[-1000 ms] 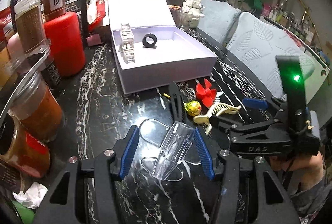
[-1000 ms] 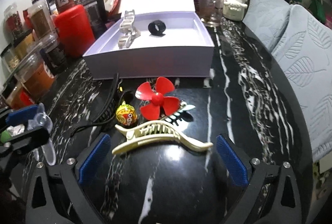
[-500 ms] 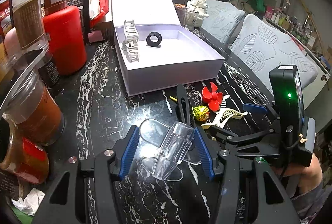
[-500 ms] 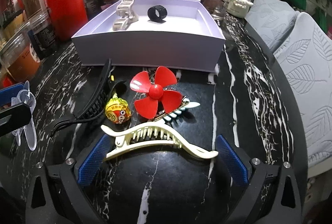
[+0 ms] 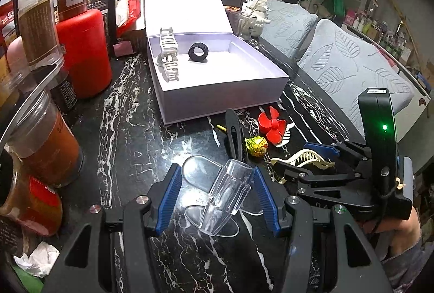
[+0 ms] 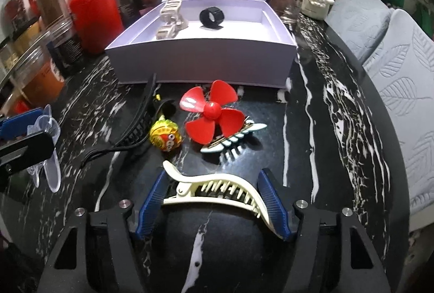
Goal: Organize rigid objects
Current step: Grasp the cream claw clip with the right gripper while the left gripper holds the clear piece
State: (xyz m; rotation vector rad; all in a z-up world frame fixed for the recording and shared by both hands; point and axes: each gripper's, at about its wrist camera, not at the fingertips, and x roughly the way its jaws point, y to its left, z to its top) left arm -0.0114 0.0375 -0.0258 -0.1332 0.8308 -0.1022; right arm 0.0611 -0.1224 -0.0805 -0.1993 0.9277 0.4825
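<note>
My left gripper (image 5: 217,195) is shut on a clear plastic clip (image 5: 227,192) and holds it just above the black marble table. The jaws of my right gripper (image 6: 213,200) are closing on a cream hair clip (image 6: 214,184) lying on the table, and both pads touch its ends. In the left wrist view that cream hair clip (image 5: 303,158) lies between the right gripper's fingers. Beyond it lie a red propeller (image 6: 211,114), a yellow wrapped candy (image 6: 165,134), a black hair clip (image 6: 138,116) and a small white toothed clip (image 6: 236,135). The open lilac box (image 6: 203,62) holds a white claw clip (image 6: 172,16) and a black ring (image 6: 211,18).
A red canister (image 5: 84,51) and several spice jars (image 5: 40,135) crowd the table's left side. A glass cup (image 5: 244,22) and a white teapot (image 5: 257,11) stand behind the box. Cushioned seats (image 5: 352,62) run along the table's right edge.
The right gripper's pads have come inward from wide open until they meet the ends of the cream hair clip. The left gripper still holds the clear clip the same way.
</note>
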